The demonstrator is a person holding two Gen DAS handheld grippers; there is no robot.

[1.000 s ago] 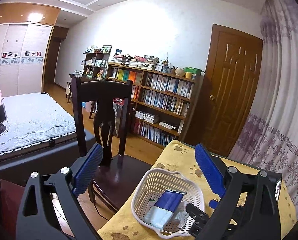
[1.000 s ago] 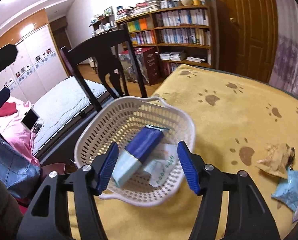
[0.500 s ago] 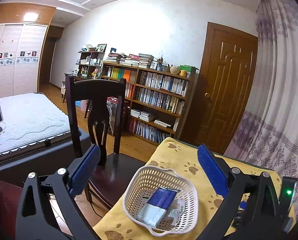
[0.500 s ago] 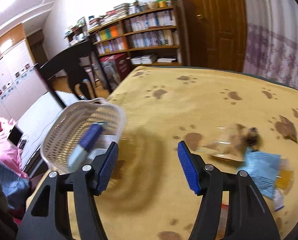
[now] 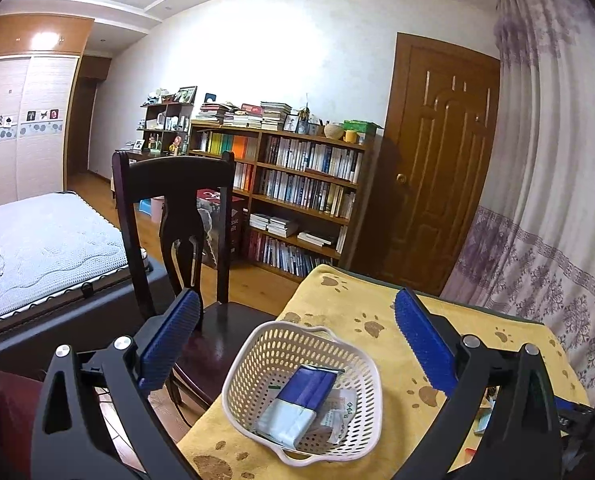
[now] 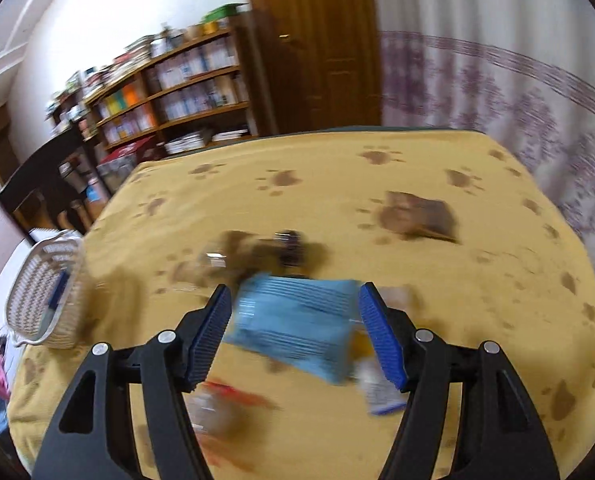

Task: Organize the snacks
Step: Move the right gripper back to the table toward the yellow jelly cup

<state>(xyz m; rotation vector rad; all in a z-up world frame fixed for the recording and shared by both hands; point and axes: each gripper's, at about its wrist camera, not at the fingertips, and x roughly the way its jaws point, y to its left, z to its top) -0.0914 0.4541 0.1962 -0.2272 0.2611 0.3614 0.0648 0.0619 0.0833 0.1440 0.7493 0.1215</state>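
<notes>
The right gripper (image 6: 294, 330) fills the bottom of its view with its blue-padded jaws spread apart, holding nothing. Between the pads, lower centre of the frame, lies a light blue snack packet (image 6: 293, 332) flat on the yellow paw-print tablecloth (image 6: 337, 184); the picture is too blurred to tell whether either pad touches it. Just above it sits a dark brown wrapper (image 6: 265, 252), and toward the right of centre a tan packet (image 6: 417, 218) lies well apart. A red-and-clear wrapper (image 6: 221, 404) is smeared at the lower left, a small white-and-blue packet (image 6: 377, 392) beside the right pad. The white plastic basket (image 6: 45, 292) stands at the left edge of the frame, on the cloth's corner.

The left gripper (image 5: 297, 344) is also open, empty, hovering over the same basket (image 5: 361, 364) at lower centre of its view. Inside lies a blue-and-white box (image 5: 297, 404) atop a white sachet (image 5: 337, 412). A dark wooden chair (image 5: 173, 216) stands left of centre, a bookshelf (image 5: 297, 200) behind it.
</notes>
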